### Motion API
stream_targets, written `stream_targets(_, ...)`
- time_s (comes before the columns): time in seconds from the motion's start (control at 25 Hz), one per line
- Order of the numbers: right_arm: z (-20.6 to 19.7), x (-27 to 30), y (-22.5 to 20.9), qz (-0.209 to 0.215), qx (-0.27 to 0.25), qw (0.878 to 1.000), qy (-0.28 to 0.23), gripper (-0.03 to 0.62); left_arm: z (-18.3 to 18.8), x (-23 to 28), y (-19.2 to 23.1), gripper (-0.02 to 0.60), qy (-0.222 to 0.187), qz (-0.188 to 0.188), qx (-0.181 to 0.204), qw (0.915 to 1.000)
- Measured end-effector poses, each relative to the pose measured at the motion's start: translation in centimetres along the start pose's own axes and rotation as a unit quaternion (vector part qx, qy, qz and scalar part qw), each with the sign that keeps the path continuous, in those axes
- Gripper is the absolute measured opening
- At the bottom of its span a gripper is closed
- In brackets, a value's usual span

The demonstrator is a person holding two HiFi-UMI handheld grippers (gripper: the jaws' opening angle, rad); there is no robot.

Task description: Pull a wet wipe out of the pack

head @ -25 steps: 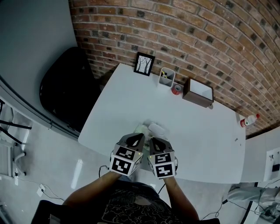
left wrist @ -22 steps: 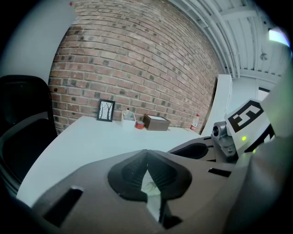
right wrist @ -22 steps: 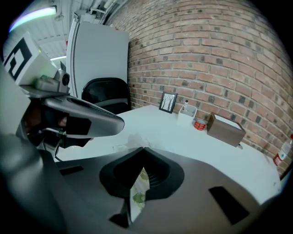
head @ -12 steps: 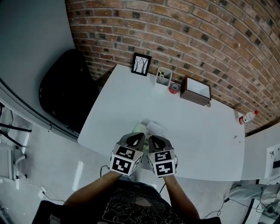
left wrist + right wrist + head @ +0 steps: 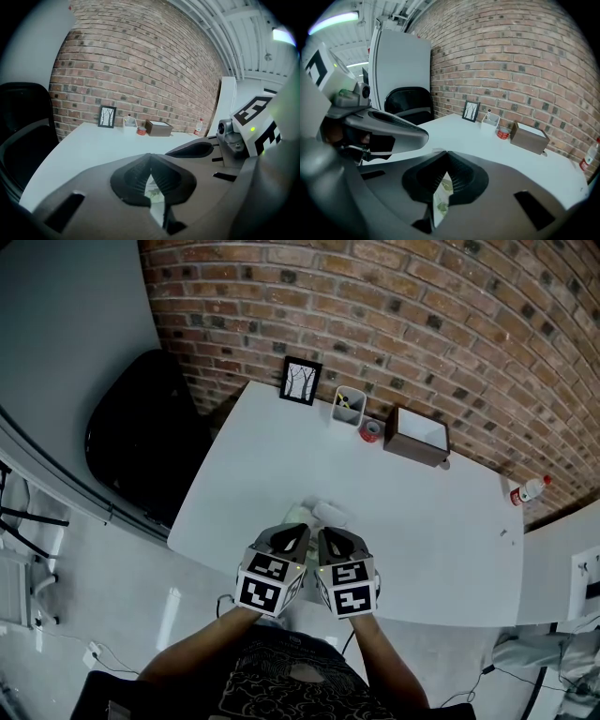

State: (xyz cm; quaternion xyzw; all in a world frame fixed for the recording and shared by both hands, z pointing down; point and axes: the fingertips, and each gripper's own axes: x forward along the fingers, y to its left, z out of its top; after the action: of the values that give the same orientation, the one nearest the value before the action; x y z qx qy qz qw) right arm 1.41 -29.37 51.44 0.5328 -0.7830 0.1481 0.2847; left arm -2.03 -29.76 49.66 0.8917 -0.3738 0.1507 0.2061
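Wipe pack (image 5: 323, 513) at near edge of surface (image 5: 422, 521), under both grippers. Left gripper (image 5: 296, 531) & right gripper (image 5: 330, 534): fingers together, nothing clamped. Best approach: L pins pack, R nips top wipe only.

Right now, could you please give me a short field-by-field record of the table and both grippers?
surface: white table against a red brick wall
pack: pale wet wipe pack with green print, at the table's near edge, partly hidden by the grippers
left gripper: over the pack's near end, jaw tips together
right gripper: beside the left one, jaw tips together
wipe: none seen pulled out
far edge: black-framed tree picture, white holder, small red roll, brown open box
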Motion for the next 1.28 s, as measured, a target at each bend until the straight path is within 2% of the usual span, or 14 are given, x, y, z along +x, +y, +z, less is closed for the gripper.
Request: stream_targets(1.28,2.1,-2.8,-0.6,0.009,-0.004,0.999,-0.039,0.017,1.2,-1.4,-1.7,0.012,-0.015,0.027,0.006,0.9995)
